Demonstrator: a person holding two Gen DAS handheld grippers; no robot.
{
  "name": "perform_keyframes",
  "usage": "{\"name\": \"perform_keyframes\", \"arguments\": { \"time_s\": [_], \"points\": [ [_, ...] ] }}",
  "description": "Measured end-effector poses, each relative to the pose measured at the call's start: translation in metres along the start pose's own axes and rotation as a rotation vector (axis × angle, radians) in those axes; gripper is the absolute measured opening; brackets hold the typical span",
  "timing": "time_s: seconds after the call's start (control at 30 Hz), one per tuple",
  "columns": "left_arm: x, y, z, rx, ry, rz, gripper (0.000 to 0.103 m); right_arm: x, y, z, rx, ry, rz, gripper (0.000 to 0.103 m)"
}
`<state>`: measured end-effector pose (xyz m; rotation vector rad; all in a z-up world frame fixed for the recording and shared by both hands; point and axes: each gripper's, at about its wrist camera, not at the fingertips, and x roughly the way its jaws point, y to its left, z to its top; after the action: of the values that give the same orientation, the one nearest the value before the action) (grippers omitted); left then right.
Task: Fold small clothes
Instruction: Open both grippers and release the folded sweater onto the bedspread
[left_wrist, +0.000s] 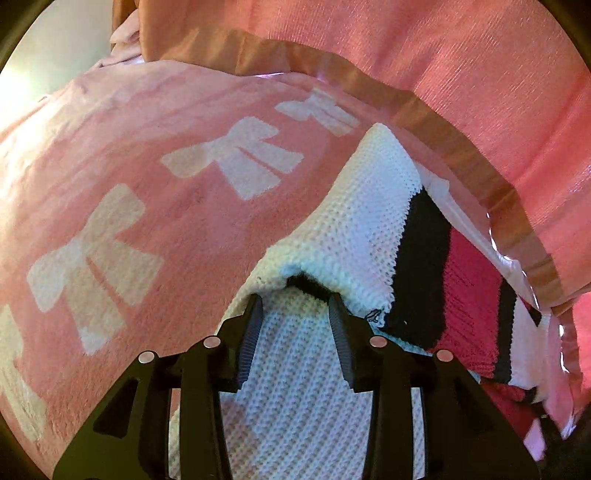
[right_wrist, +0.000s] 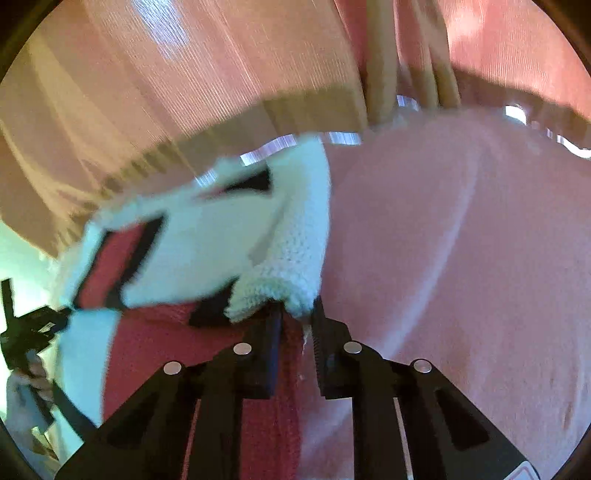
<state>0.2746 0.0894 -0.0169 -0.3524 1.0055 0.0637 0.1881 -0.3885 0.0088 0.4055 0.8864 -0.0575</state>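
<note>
The white, black and red knitted garment (left_wrist: 354, 229) lay on the pink bow-print blanket (left_wrist: 147, 192) near its far edge. Both grippers pointed steeply down. The left gripper (left_wrist: 295, 306) pinched a white fold loosely and could lose it; the right gripper (right_wrist: 297, 317) nipped the hem, likely skewing the fold.
</note>
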Motion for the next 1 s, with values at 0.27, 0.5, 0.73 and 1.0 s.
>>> {"name": "perform_keyframes", "arguments": {
  "time_s": [0.27, 0.5, 0.73, 1.0],
  "points": [
    [-0.005, -0.002, -0.004, 0.039, -0.01, 0.009, 0.036, 0.008, -0.015, -0.009, 0.008, 0.07, -0.023, 0.02],
    [-0.057, 0.011, -0.038, 0.115, -0.056, 0.013, 0.042, -0.089, 0.009, -0.055, -0.03, -0.046, 0.079, 0.04],
    [-0.11, 0.045, -0.117, 0.11, -0.048, 0.017, 0.053, -0.143, 0.014, -0.164, 0.096, -0.011, 0.079, 0.05],
    [-0.138, 0.09, -0.183, 0.012, -0.02, 0.009, 0.055, -0.146, 0.02, -0.224, 0.176, 0.108, 0.124, 0.05]
  ]
}}
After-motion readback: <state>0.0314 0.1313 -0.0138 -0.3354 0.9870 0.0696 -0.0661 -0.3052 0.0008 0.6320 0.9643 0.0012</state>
